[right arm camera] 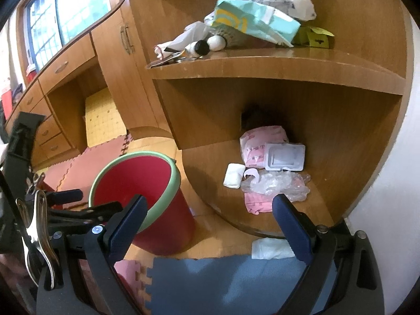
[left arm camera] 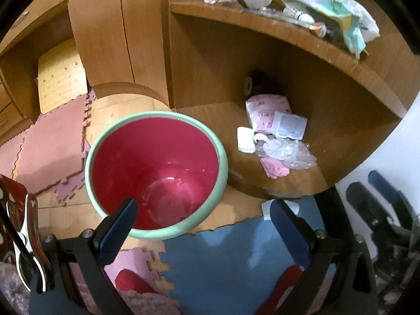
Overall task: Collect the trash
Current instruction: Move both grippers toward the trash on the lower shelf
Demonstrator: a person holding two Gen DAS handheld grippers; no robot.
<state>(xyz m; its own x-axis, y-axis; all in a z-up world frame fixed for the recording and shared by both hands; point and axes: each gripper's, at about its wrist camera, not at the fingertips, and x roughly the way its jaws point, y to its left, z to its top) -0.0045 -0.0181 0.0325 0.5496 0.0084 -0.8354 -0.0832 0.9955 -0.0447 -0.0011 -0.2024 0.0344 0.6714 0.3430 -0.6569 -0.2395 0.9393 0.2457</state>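
Note:
A red bin with a pale green rim (left arm camera: 157, 173) stands on the floor, empty inside; it also shows in the right wrist view (right arm camera: 147, 204). Trash lies on the low wooden shelf: a pink wrapper (right arm camera: 260, 144), a white plastic tray (right arm camera: 284, 157), a small white packet (right arm camera: 232, 176), crumpled clear plastic (right arm camera: 275, 186); the pile also shows in the left wrist view (left arm camera: 275, 136). A white tissue (right arm camera: 270, 248) lies on the floor. My left gripper (left arm camera: 204, 215) is open above the bin's near rim. My right gripper (right arm camera: 210, 210) is open, in front of the shelf.
The upper shelf (right arm camera: 262, 65) holds bags, a teal package (right arm camera: 252, 21) and small bottles. Foam puzzle mats (right arm camera: 210, 283) cover the floor in blue and pink. Wooden cabinets and drawers (right arm camera: 60, 65) stand to the left. A white wall (right arm camera: 393, 183) is at right.

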